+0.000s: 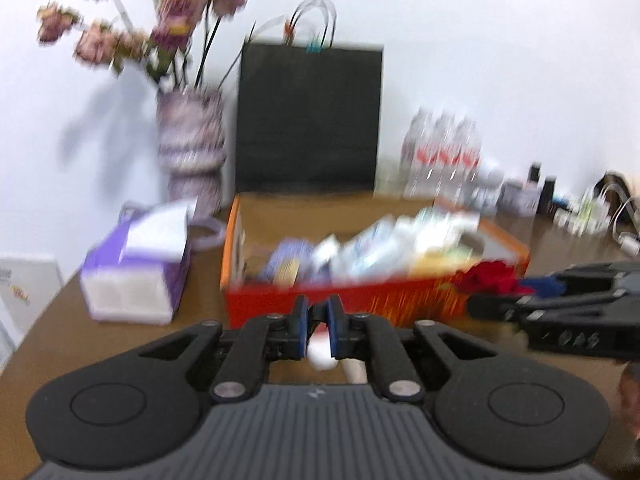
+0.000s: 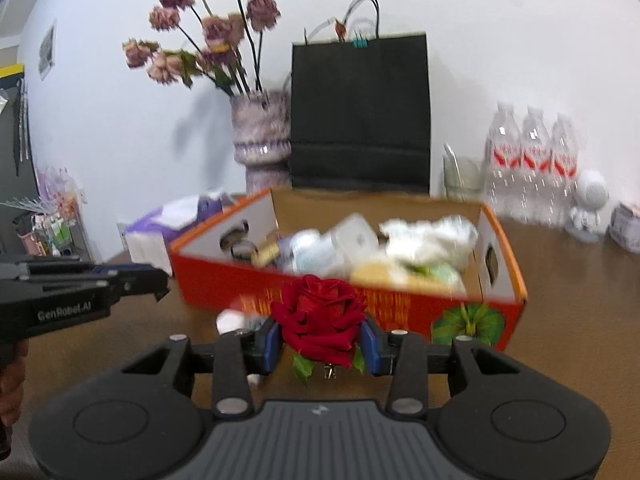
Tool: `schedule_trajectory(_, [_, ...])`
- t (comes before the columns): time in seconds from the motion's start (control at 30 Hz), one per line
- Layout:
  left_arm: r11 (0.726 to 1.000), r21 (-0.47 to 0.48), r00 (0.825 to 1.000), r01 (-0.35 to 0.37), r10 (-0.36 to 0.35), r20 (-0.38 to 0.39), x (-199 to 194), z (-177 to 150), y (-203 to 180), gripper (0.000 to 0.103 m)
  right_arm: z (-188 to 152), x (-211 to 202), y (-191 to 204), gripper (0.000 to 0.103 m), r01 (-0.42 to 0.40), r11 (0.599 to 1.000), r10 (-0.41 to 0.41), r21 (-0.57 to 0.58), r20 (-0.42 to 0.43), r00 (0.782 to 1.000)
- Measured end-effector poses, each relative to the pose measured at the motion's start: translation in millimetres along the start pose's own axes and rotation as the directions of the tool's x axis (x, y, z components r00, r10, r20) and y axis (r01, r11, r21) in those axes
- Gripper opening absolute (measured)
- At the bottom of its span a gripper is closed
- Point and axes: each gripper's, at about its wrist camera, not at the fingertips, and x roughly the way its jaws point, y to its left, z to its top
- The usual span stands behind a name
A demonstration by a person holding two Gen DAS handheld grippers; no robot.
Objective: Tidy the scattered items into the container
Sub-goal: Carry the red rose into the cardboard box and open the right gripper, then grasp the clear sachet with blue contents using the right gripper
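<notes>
While the left gripper (image 1: 319, 322) pinches a small white item (image 1: 320, 354), the right gripper (image 2: 322, 342) clamps a red rose (image 2: 319, 312) — both just before the full orange box (image 2: 404, 312) on the worktop (image 2: 572, 288); tissue box (image 1: 136, 280), vase (image 2: 262, 136), black bag (image 2: 360, 116) around.

My left gripper (image 1: 319, 322) clamped on small white item (image 1: 320, 354), just before orange box (image 1: 352, 304). Purple tissue box (image 1: 136, 276) near table (image 1: 48, 344) left edge. Right gripper (image 1: 500, 300) holds red rose (image 1: 490, 278).
</notes>
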Motion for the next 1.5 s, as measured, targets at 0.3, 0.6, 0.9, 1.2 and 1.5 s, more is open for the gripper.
schedule_trajectory(0.3, [0.998, -0.061, 0.997, 0.009, -0.004, 0.08, 51, 49, -1, 0.011, 57, 46, 13, 0.039, -0.019, 0.999, 0.021, -0.035, 0.048, 0.999])
schedule_trajectory(0.6, [0.994, -0.111, 1.0, -0.005, 0.005, 0.0, 97, 44, 33, 0.011, 64, 111, 18, 0.04, -0.049, 0.997, 0.047, -0.056, -0.026, 0.999])
schedule_trajectory(0.9, [0.987, -0.161, 0.999, 0.009, -0.015, -0.037, 106, 42, 48, 0.026, 62, 115, 21, 0.086, -0.078, 0.992, 0.077, -0.103, -0.017, 0.997])
schedule_trajectory(1.2, [0.986, -0.162, 0.999, -0.027, 0.032, 0.03, 78, 49, 38, 0.103, 68, 94, 4, 0.103, 0.012, 0.999, -0.011, -0.034, 0.033, 0.999])
schedule_trajectory(1.5, [0.979, -0.195, 0.998, -0.052, 0.058, 0.028, 52, 41, 38, 0.103, 56, 69, -3, 0.103, 0.047, 0.998, -0.048, 0.042, 0.013, 0.999])
